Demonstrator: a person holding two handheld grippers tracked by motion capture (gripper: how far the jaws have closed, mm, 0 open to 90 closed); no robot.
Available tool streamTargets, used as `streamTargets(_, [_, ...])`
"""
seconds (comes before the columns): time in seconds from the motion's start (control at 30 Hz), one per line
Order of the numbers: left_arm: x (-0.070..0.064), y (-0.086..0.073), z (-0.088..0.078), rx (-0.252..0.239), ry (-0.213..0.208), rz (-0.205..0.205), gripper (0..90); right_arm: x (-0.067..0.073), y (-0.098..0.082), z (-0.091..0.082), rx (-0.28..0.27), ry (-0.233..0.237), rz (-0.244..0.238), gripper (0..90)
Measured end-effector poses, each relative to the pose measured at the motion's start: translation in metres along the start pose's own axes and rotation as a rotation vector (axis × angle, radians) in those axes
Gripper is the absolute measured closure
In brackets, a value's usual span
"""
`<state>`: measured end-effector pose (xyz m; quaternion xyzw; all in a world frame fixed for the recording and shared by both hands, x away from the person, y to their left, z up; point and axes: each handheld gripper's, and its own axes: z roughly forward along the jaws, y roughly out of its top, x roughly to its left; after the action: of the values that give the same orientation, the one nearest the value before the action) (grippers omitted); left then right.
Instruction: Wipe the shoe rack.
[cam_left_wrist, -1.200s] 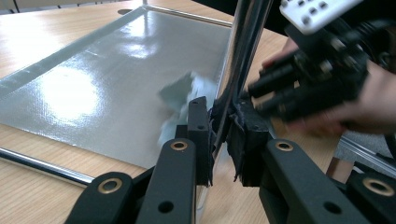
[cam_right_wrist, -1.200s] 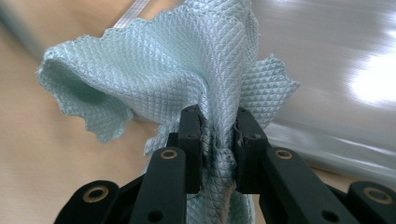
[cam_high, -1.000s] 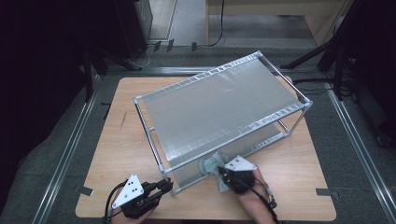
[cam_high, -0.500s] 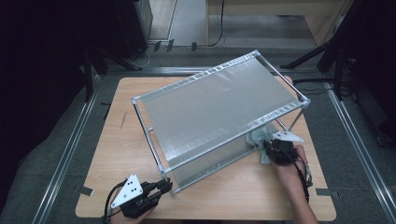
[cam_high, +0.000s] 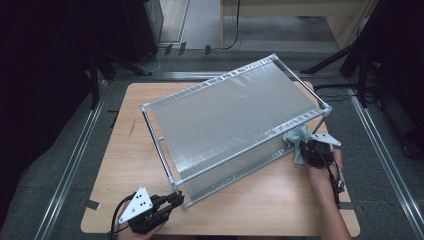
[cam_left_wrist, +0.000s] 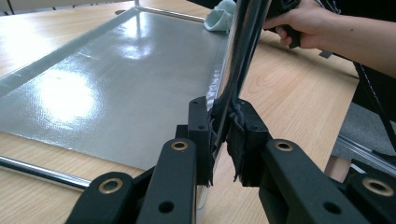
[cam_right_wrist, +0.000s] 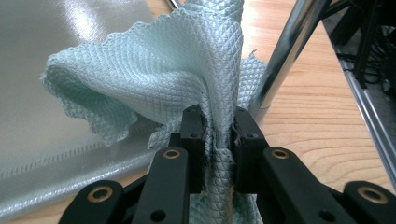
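Note:
A chrome-framed rack (cam_high: 235, 115) with silver sheet shelves stands askew on the wooden table (cam_high: 135, 155). At its near left corner my left gripper (cam_high: 176, 199) is shut on the upright chrome post (cam_left_wrist: 243, 51); in the left gripper view my left gripper (cam_left_wrist: 223, 126) has both pads pressed on that post, with the lower shelf sheet (cam_left_wrist: 107, 88) beyond. My right gripper (cam_high: 307, 147) is at the rack's right end, shut on a mint-green cloth (cam_high: 296, 137). In the right gripper view my right gripper (cam_right_wrist: 218, 126) pinches the bunched cloth (cam_right_wrist: 177, 60) over the lower shelf (cam_right_wrist: 37, 116), beside a corner post (cam_right_wrist: 289, 51).
Bare table lies in front of the rack and to its left. Metal floor rails (cam_high: 75, 155) run along both sides of the table. Dark stands and cables (cam_high: 360, 65) sit beyond the far right corner.
My right gripper has carried the cloth rightward along the rack's front side, from near its middle to the right end corner. The left gripper has stayed on its post.

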<state>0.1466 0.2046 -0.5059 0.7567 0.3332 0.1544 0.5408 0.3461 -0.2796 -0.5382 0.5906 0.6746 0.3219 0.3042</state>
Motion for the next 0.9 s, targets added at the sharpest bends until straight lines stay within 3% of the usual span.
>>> streamTargets(0.17, [0.0,0.0,0.001,-0.003,0.001,-0.006,79.7,0.015,-0.006,-0.008,0.025,0.054,-0.049,79.3])
streamTargets(0.53, [-0.003,0.001,0.004,-0.006,0.017,-0.019,79.6,0.096,-0.034,-0.038,0.002,0.226,-0.148,79.8])
streamTargets(0.8, [-0.003,0.002,0.006,-0.009,0.025,-0.028,79.5,0.181,-0.059,-0.066,-0.01,0.367,-0.268,80.3])
streamTargets(0.9, [-0.003,0.002,0.006,-0.008,0.026,-0.029,79.5,0.212,-0.068,-0.078,-0.006,0.442,-0.314,80.4])
